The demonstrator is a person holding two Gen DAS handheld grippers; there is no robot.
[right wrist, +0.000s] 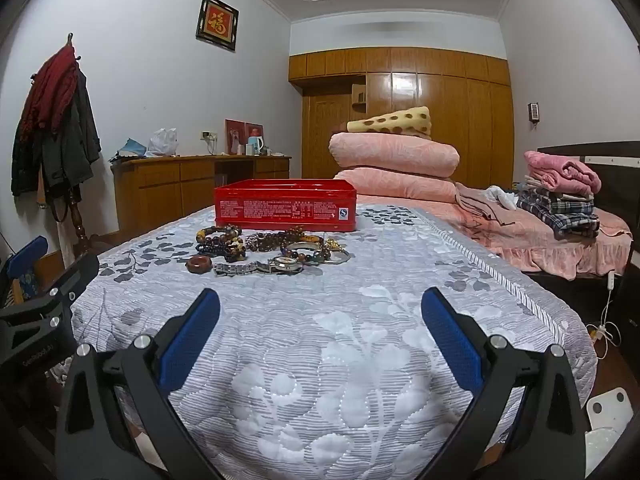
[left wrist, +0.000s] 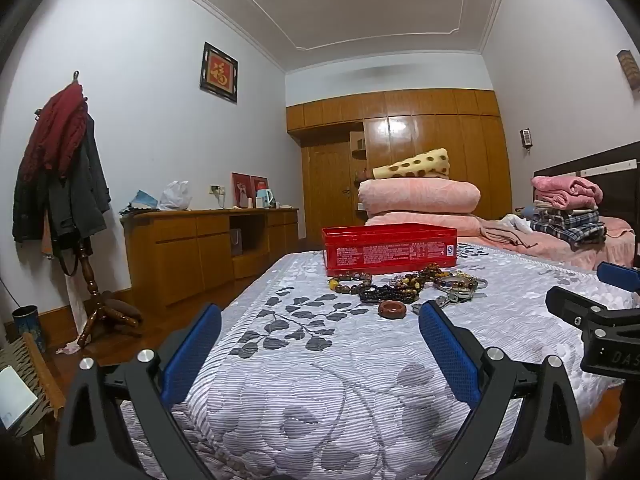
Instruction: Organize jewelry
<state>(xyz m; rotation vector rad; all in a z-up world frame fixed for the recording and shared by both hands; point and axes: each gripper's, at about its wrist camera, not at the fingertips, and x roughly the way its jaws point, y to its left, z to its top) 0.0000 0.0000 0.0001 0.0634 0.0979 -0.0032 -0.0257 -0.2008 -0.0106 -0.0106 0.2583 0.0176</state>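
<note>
You are holding the left gripper and the right gripper spread wide and empty above the grey-and-white leaf-patterned quilt covering the bed. Nothing is lying between either gripper and the jewelry. An open red rectangular tin is sitting just behind the tangled pile of brown and amber bead bracelets. A reddish-brown ring-shaped bangle and a silver metal wristwatch are lying at the pile's near edge. Folded pink blankets are stacked further back.
</note>
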